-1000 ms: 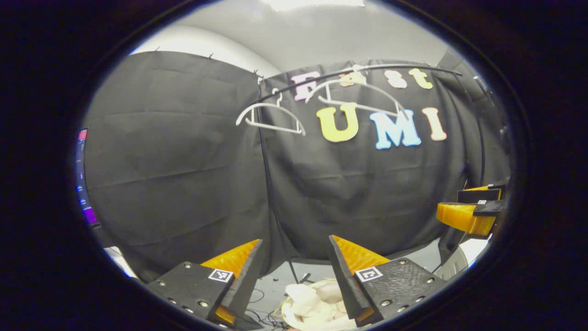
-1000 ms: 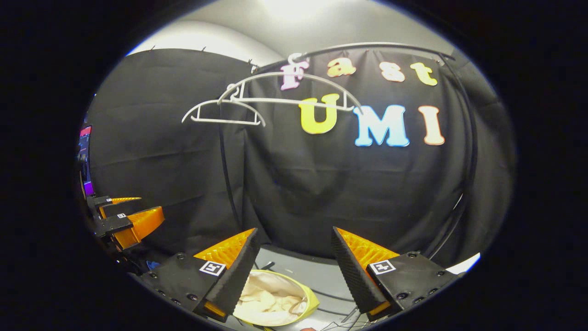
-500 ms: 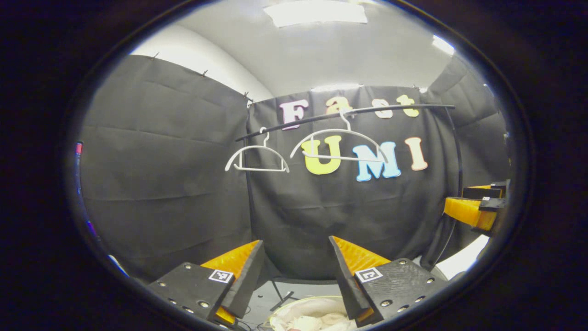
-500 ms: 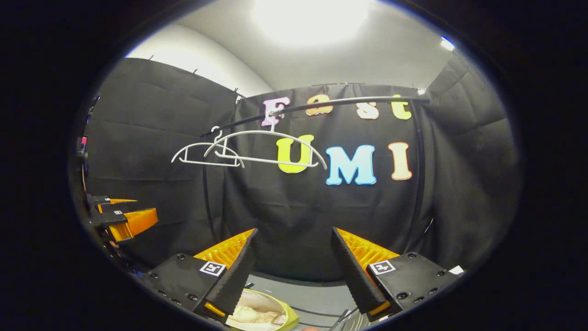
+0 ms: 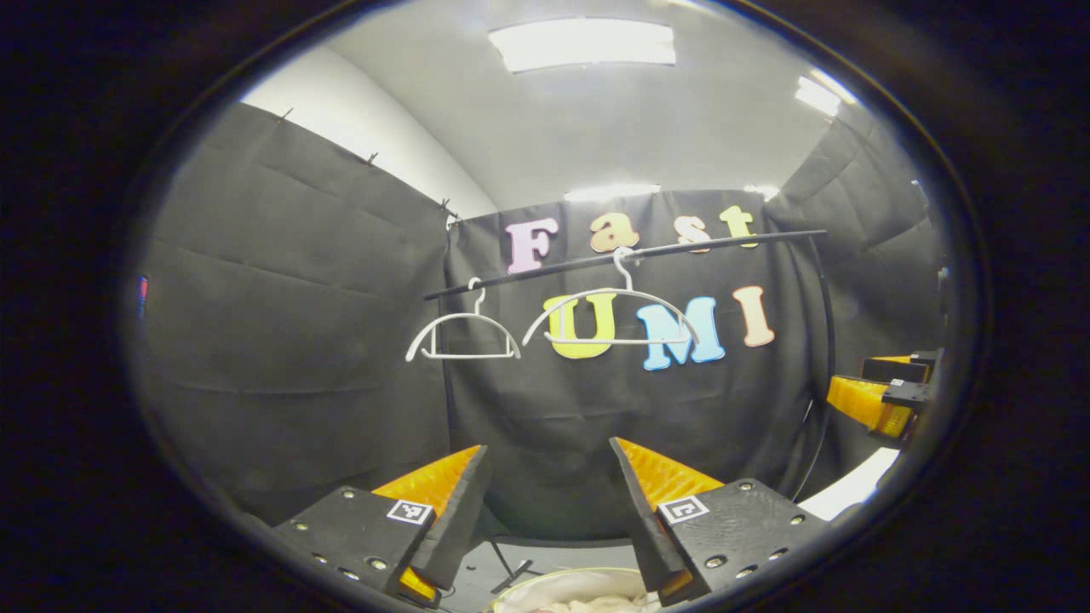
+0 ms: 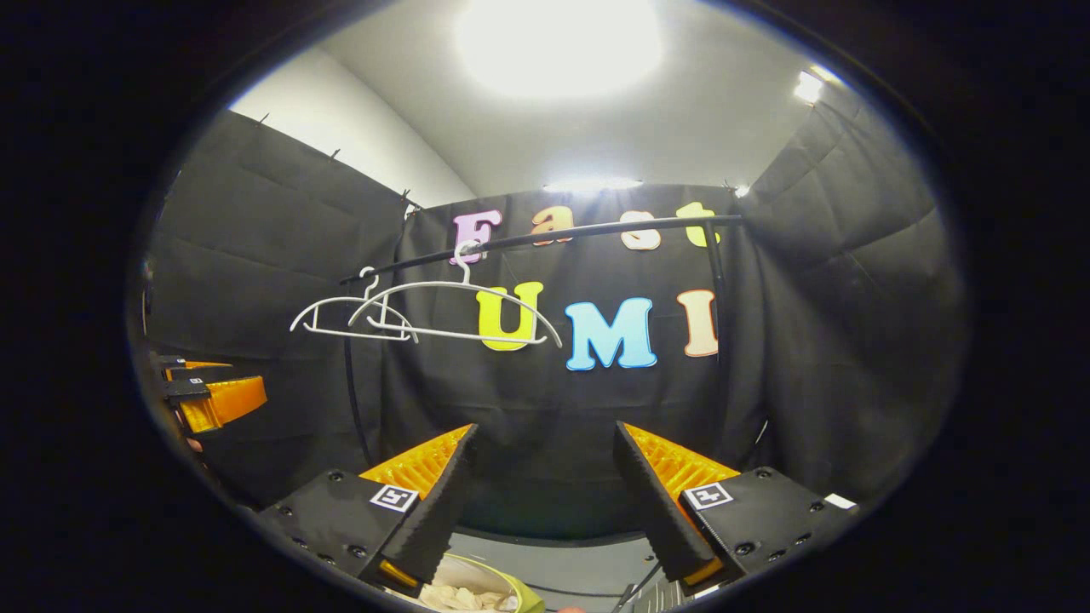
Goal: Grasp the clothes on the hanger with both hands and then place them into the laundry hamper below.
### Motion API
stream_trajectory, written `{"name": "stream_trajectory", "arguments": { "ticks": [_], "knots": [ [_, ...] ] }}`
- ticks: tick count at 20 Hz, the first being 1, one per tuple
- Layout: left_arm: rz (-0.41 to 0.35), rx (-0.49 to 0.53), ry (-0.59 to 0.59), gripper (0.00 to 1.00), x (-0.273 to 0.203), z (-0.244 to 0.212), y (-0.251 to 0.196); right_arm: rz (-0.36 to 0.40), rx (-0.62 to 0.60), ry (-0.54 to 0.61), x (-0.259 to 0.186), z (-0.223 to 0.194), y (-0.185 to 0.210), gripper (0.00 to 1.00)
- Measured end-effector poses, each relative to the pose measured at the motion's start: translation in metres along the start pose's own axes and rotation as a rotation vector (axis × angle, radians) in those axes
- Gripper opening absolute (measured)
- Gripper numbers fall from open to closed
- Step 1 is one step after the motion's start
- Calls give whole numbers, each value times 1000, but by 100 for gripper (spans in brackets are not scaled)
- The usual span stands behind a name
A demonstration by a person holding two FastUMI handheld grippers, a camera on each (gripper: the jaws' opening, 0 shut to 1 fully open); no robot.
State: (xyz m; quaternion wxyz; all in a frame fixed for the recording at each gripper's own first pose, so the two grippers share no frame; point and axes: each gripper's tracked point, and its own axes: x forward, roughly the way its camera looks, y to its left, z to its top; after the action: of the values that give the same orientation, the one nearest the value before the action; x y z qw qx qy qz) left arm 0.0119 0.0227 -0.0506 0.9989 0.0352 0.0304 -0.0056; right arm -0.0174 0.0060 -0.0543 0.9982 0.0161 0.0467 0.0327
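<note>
Left gripper view looks across the booth at a black rail (image 5: 626,255) that runs in front of the cloth wall, with two bare white hangers on it: a smaller hanger (image 5: 462,334) to the left and a larger hanger (image 5: 610,317) to its right. At the bottom, the left gripper (image 5: 549,511) has its jaws apart with nothing between them. Below and between its fingers, a pale heap of clothes (image 5: 579,600) lies in the laundry hamper (image 5: 553,577), of which just the light rim shows. At the far right edge, the right gripper (image 5: 881,396) sits well apart from the rail, and whether it is spread or closed cannot be told from there. Right gripper view shows the left gripper (image 6: 209,396) at the far left edge, then the smaller hanger (image 6: 341,317) and larger hanger (image 6: 456,311) overlapping on the rail (image 6: 545,238). At the bottom, the right gripper (image 6: 545,502) also has its jaws apart and empty. The hamper (image 6: 524,596) shows a yellow-green rim under its left finger, with the clothes (image 6: 456,596) inside.
</note>
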Motion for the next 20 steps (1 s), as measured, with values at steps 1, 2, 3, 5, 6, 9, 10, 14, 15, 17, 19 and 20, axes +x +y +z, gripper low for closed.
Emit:
{"name": "stream_trajectory", "arguments": {
  "ticks": [1, 2, 3, 5, 6, 9, 10, 14, 15, 17, 19, 20],
  "knots": [
    [-4, -1, -5, 81, 0, 3, 0, -5, 2, -4, 0, 2, 0, 98],
    [-5, 1, -8, 81, -1, 4, 0, -13, 5, -5, 0, 4, -2, 98],
    [-5, 3, -12, 81, -1, 5, 1, -15, 9, -6, 0, 4, -3, 98],
    [-11, 3, -14, 81, 0, 5, -1, -24, 10, -11, 2, 7, -6, 98],
    [-10, 4, -16, 81, 1, 7, -1, -30, 8, -13, 2, 8, -8, 98],
    [-15, 4, -23, 81, 2, 10, -2, -41, 10, -22, 3, 10, -12, 98],
    [-18, 5, -25, 81, 3, 10, -3, -45, 11, -26, 4, 12, -13, 98],
    [-29, 7, -33, 81, 6, 13, -7, -52, 6, -26, 7, 12, -15, 98],
    [-31, 10, -33, 81, 8, 14, -8, -56, 1, -27, 7, 12, -17, 98],
    [-35, 11, -40, 81, 7, 16, -9, -59, -10, -29, 8, 13, -19, 98],
    [-37, 8, -42, 81, 8, 17, -11, -59, -9, -29, 10, 14, -20, 98],
    [-36, 7, -44, 81, 8, 17, -11, -60, -7, -28, 11, 14, -21, 98]
  ]
}}
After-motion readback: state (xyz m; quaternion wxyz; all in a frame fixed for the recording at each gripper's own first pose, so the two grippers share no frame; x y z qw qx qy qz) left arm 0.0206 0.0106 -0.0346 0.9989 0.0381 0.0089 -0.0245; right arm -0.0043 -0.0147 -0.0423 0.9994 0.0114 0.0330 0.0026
